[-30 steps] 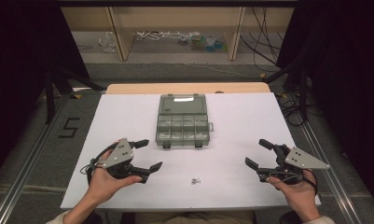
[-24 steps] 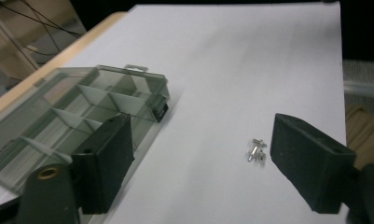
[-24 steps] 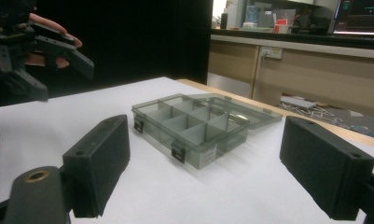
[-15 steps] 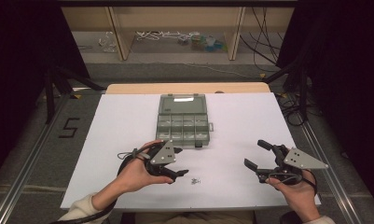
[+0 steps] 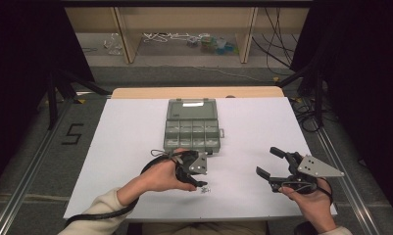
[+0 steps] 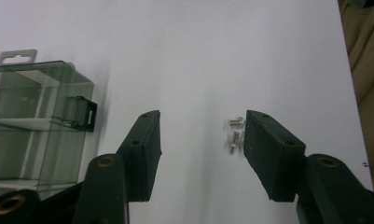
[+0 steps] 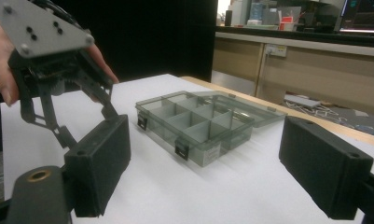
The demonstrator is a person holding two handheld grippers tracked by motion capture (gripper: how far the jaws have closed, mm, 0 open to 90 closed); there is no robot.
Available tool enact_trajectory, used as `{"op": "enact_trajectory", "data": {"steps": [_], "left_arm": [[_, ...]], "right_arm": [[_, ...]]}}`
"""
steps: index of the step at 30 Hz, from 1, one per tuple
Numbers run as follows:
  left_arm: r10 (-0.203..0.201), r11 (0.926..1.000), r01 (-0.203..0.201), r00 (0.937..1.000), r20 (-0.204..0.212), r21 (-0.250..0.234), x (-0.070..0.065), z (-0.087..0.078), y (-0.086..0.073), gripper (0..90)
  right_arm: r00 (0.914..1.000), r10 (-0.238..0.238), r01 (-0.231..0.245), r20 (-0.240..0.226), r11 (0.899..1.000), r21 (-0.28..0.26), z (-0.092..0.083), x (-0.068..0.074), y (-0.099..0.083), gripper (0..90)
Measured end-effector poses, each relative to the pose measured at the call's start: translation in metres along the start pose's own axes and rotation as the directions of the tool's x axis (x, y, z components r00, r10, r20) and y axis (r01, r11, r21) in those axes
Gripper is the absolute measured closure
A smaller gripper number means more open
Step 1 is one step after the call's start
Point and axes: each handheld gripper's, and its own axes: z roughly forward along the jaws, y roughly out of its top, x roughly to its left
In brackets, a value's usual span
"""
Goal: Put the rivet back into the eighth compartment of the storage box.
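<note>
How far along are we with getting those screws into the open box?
Done: the box lies open, its compartments apparently bare. In hand: the left tool has come over the screws, its jaws just closing but not yet gripping; the screws lie beside one jaw, not squarely between. Left: pinch them, carry them to a compartment. The right tool waits open.

Bright, even overhead light on white table [image 5: 135, 127], dark surroundings — soft shadows, slight blur.

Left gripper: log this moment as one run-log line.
left gripper: over screws, jaws closing, nothing gripped | right gripper: open, idle | compartment box: lid open
</note>
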Motion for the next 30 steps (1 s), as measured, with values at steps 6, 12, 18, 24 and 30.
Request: {"op": "enact_trajectory", "data": {"steps": [6, 12, 18, 24, 30], "left_arm": [[0.034, 0.9923, -0.039, 0.9982, 0.049, 0.117, 0.002, 0.014, 0.005, 48.8], [0.034, 0.9745, -0.054, 0.9950, 0.094, 0.218, 0.008, 0.023, 0.004, 53.6], [0.029, 0.9545, -0.067, 0.9907, 0.133, 0.291, 0.013, 0.031, 0.004, 57.6], [0.001, 0.9614, -0.044, 0.9881, 0.154, 0.272, 0.011, 0.035, 0.009, 59.3], [0.045, 0.9553, -0.095, 0.9826, 0.180, 0.280, 0.009, 0.038, 0.016, 61.3]], "right_arm": [[0.9997, -0.023, 0.023, -0.010, 1.000, -0.004, 0.001, -0.002, 0.000, 17.9], [0.9995, -0.028, 0.028, -0.014, 1.000, 0.000, 0.001, -0.002, 0.000, 18.3], [0.9995, -0.028, 0.028, -0.015, 1.000, 0.002, 0.001, -0.002, 0.000, 18.5], [0.9996, -0.025, 0.026, -0.014, 1.000, 0.007, 0.001, -0.002, 0.000, 18.6], [0.9999, -0.005, 0.006, -0.014, 1.000, 0.016, 0.001, 0.000, 0.000, 18.6]]}}
